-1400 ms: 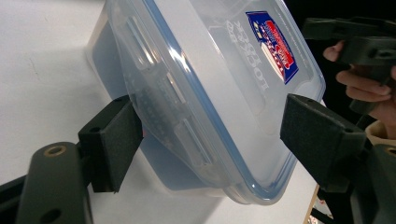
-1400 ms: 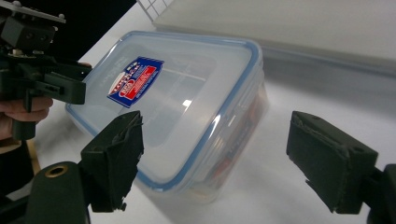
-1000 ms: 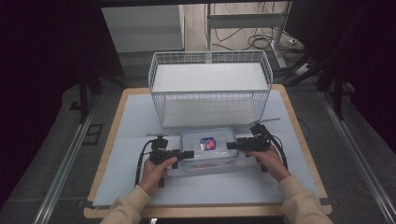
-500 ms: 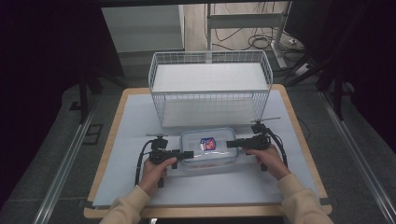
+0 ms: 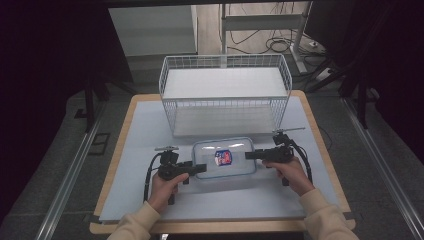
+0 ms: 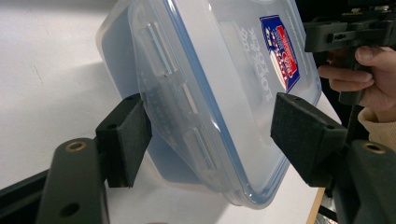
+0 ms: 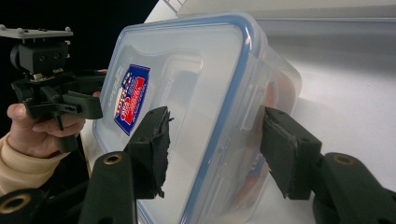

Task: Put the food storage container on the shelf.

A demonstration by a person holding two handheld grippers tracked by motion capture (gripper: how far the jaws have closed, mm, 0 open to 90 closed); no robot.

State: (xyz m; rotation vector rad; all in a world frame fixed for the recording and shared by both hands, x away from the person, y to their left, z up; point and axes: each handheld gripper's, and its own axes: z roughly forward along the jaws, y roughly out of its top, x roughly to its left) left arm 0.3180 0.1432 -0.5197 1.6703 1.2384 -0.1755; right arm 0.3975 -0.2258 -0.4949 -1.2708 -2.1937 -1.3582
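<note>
**Grippers flank the lidded box**

Left gripper [image 5: 200, 168] and right gripper [image 5: 250, 155] — jaws have just been closing, each pair astride one end of the clear plastic container [image 5: 224, 158]. Pads near but not pressing. Container lies on the white table [image 5: 145, 130], just before the wire basket [image 5: 225, 95].

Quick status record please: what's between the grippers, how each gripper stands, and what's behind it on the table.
item: clear plastic lidded container with blue seal and red-blue label, flat on the table
left gripper: jaws astride the container's end, just been closing, one pad at the wall, far pad apart from the lid
right gripper: jaws astride the opposite end, just been closing, gaps both sides
behind: white wire basket
surface: pale blue mat
</note>
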